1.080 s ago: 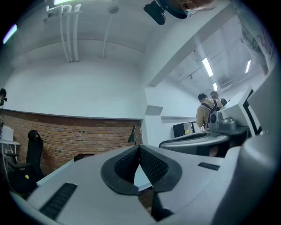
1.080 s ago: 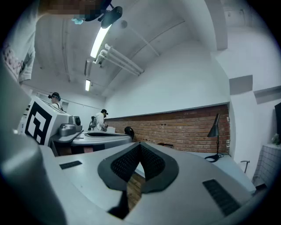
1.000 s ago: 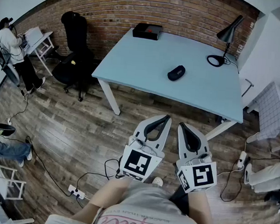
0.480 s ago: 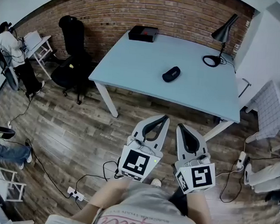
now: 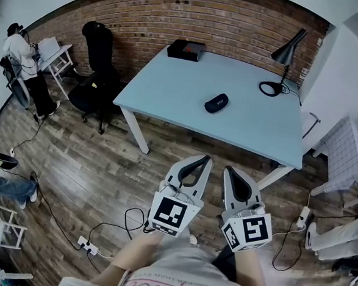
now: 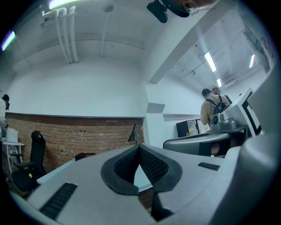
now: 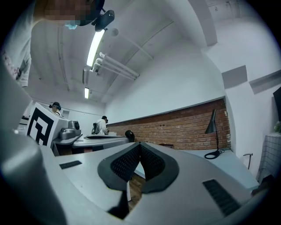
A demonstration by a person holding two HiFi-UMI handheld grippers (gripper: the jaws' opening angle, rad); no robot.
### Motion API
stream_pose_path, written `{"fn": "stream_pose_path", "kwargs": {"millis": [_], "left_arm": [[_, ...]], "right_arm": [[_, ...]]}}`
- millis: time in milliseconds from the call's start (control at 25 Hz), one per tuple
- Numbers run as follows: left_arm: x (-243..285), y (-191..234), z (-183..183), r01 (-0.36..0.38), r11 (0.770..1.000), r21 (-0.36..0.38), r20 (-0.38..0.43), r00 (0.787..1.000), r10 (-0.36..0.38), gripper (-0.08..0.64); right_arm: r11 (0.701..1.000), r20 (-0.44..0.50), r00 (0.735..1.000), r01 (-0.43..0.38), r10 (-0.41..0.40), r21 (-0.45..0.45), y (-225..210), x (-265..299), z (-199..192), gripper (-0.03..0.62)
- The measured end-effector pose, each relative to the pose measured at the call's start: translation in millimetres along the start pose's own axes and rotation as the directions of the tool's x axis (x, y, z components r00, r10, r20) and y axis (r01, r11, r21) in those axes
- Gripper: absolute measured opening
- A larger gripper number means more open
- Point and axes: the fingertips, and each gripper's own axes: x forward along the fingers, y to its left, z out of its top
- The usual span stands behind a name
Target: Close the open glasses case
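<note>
Pale blue table (image 5: 170, 90). Black glasses case (image 5: 216, 103). Black box (image 5: 186, 49) with a red touch, far left. Black lamp (image 5: 287, 55), far right. Red-brown brick wall (image 5: 236, 21). Dark wood-plank floor (image 5: 103, 177). Left gripper (image 5: 207, 158) and right gripper (image 5: 227, 169) are grey, with black-and-white square markers (image 5: 173, 213).

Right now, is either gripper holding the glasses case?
No, the glasses case lies on the table, well ahead of the left gripper and right gripper.

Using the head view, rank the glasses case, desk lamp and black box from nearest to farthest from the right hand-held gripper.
From the right hand-held gripper:
1. Glasses case, mid-table, ahead.
2. Desk lamp, table's far right.
3. Black box, far left corner.
</note>
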Motion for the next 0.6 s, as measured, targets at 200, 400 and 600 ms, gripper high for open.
{"fn": "stream_pose_path", "kwargs": {"millis": [200, 400, 600], "left_arm": [[13.1, -0.3, -0.8, -0.007, 1.0, -0.001, -0.003, 1.0, 0.007, 0.007], [31.0, 8.6, -6.0, -0.004, 1.0, -0.029, -0.006, 1.0, 0.004, 0.006], [58.3, 26.9, -11.5, 0.022, 0.999, -0.044, -0.011, 1.0, -0.022, 0.006]], "right_arm": [[1.0, -0.008, 1.0, -0.019, 0.019, -0.013, -9.0, 5.0, -0.3, 0.018], [1.0, -0.014, 1.0, -0.02, 0.02, -0.009, -22.2, 16.8, -4.0, 0.018], [1.0, -0.021, 1.0, -0.006, 0.006, 0.003, -41.9, 43.6, -11.0, 0.018]]}}
